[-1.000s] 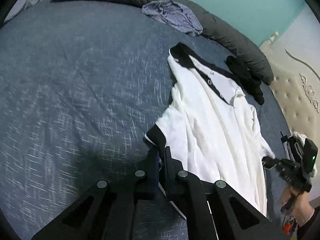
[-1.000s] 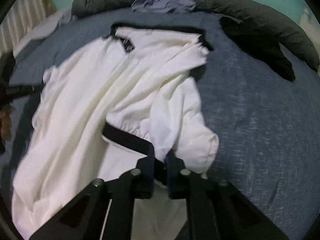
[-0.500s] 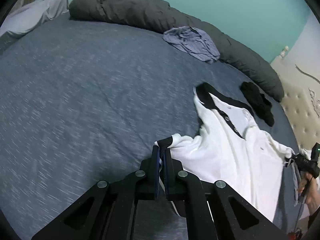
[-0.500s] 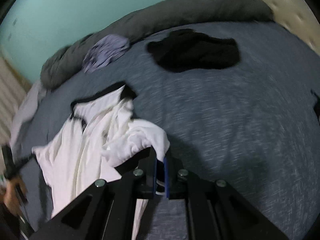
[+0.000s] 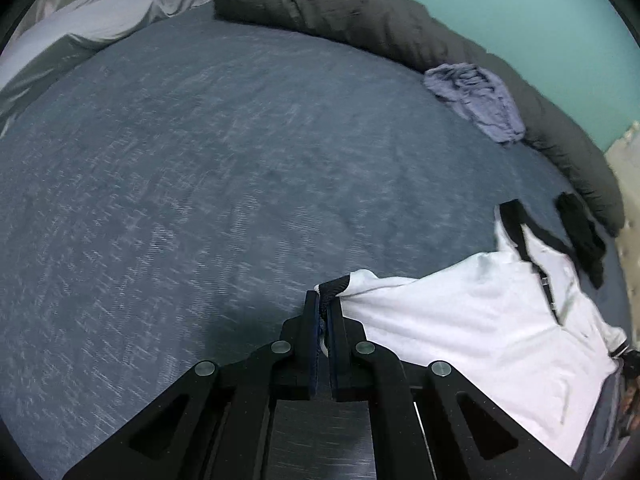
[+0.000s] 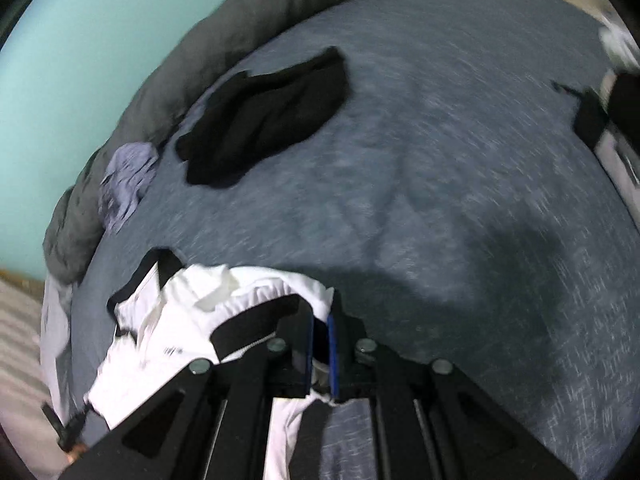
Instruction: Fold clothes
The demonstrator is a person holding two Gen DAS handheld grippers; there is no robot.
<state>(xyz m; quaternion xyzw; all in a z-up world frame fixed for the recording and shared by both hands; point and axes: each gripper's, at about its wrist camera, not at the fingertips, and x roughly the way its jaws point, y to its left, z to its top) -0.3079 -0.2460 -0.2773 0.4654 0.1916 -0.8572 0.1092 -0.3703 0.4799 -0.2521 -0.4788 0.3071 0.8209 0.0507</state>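
A white polo shirt point(image 5: 460, 320) with black collar and cuffs lies stretched across the blue-grey bed point(image 5: 200, 180). My left gripper point(image 5: 323, 300) is shut on its black sleeve cuff, held a little above the sheet. In the right wrist view the shirt point(image 6: 208, 312) bunches up against my right gripper point(image 6: 320, 312). White fabric sits between that gripper's pads, whose jaws are opening slightly. The black collar lies on the sheet beyond both grippers.
A black garment point(image 6: 268, 120) lies on the sheet beyond the shirt. A crumpled lilac garment point(image 5: 476, 100) rests against the rolled dark grey duvet point(image 5: 360, 12) along the teal wall. A grey pillow point(image 5: 100, 20) is at the far left, and a padded headboard point(image 5: 628, 200) at the right.
Both grippers have pulled apart with the shirt's sleeves, drawing the shirt out between them. The right wrist view has rolled strongly, and the left view has swung toward the open sheet.
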